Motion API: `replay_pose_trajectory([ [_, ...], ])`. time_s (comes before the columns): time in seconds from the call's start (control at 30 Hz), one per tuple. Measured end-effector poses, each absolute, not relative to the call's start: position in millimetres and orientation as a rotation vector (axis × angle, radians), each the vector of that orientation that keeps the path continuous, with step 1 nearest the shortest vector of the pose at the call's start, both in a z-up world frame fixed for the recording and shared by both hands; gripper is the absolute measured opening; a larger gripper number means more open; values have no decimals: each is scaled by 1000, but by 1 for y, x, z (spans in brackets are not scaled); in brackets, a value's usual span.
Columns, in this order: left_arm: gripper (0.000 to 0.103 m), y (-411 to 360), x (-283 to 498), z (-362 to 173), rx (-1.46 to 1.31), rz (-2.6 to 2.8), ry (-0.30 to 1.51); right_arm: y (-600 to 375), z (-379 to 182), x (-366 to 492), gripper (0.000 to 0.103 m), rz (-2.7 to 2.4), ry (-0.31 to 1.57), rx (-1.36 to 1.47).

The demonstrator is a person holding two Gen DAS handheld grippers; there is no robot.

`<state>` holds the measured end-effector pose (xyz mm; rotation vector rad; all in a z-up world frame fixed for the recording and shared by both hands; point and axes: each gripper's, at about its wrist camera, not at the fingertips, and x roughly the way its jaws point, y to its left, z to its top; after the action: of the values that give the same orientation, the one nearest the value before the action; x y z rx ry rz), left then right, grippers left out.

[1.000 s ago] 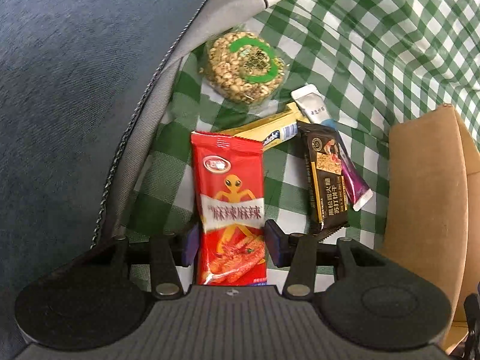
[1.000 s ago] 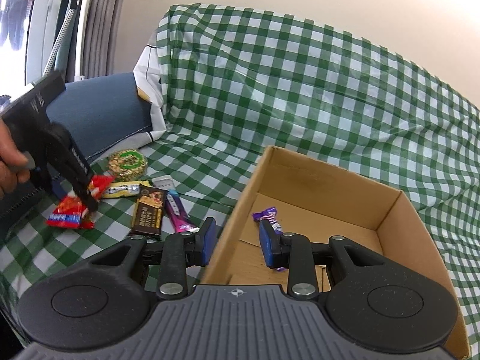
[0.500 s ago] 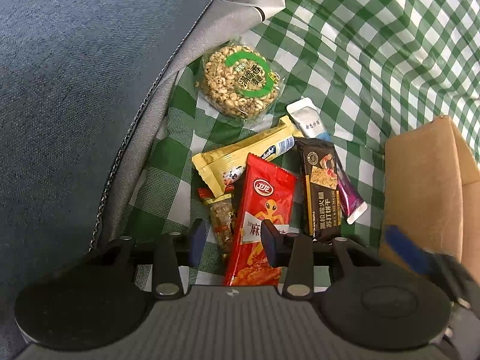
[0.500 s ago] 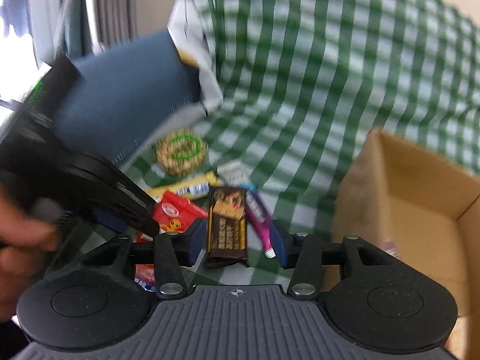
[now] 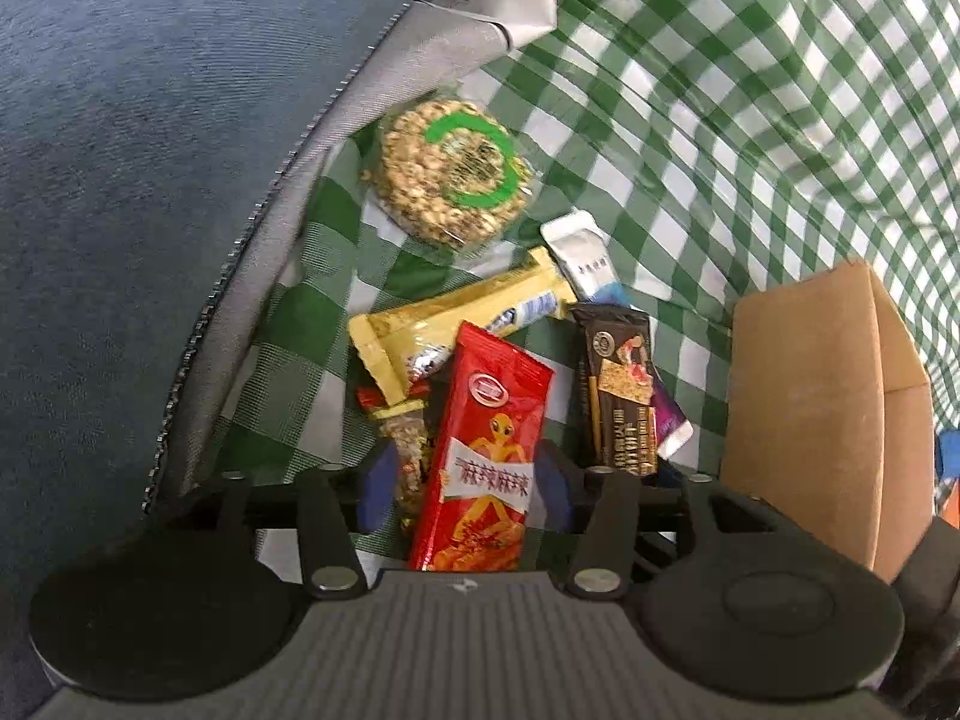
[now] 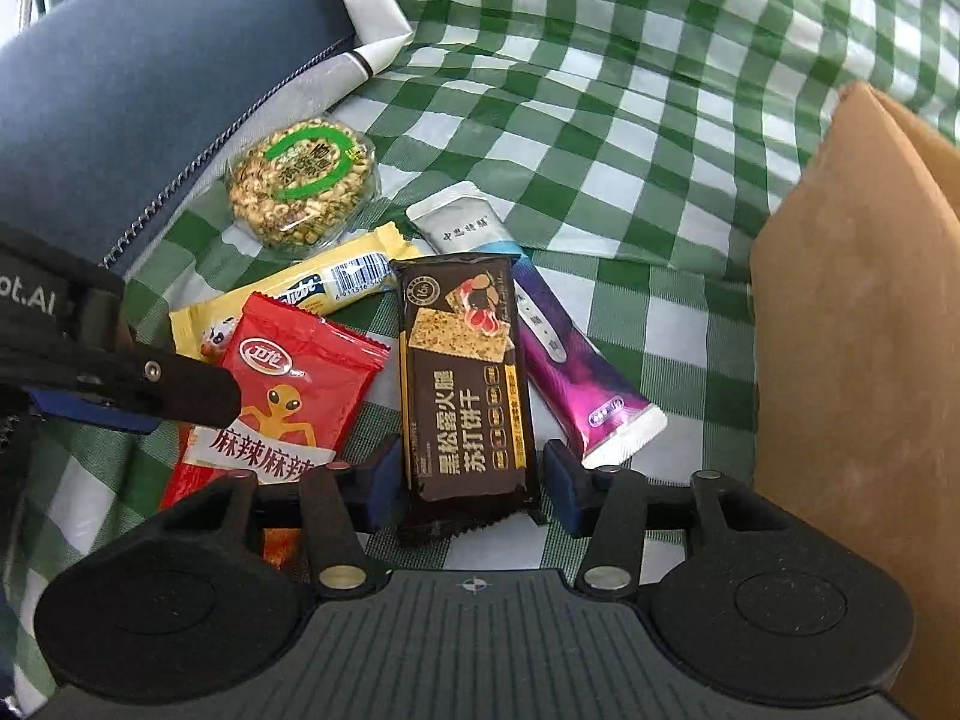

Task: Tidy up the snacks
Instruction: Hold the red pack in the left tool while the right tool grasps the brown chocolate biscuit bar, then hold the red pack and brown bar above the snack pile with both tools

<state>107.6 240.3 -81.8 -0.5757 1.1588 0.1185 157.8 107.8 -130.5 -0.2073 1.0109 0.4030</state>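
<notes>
Change since a second ago: right gripper swung from box to snack pile; red packet released onto the cloth.

Left gripper: jaws just widened, loosely straddling the red packet.

Right gripper: jaws narrowing, not yet touching dark cracker bar. Bar looks light, crinkly, crushable; grip mid-length across the width.

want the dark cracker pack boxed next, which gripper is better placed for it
Right. The right gripper straddles the dark cracker pack with the cardboard box beside it; the left gripper is around the red packet.
</notes>
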Motion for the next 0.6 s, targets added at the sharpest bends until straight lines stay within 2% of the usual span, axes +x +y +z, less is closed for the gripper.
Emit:
replay_pose_trajectory([
  [0.1,68,230,108,-81,-532,80,1170,99,-121,145,42,374,985,-240],
  [0.37,70,237,103,-83,-546,104,1175,60,-94,77,42,300,1056,-177],
  [0.6,79,204,105,-86,-386,94,1202,31,-101,29,42,396,1098,-152],
])
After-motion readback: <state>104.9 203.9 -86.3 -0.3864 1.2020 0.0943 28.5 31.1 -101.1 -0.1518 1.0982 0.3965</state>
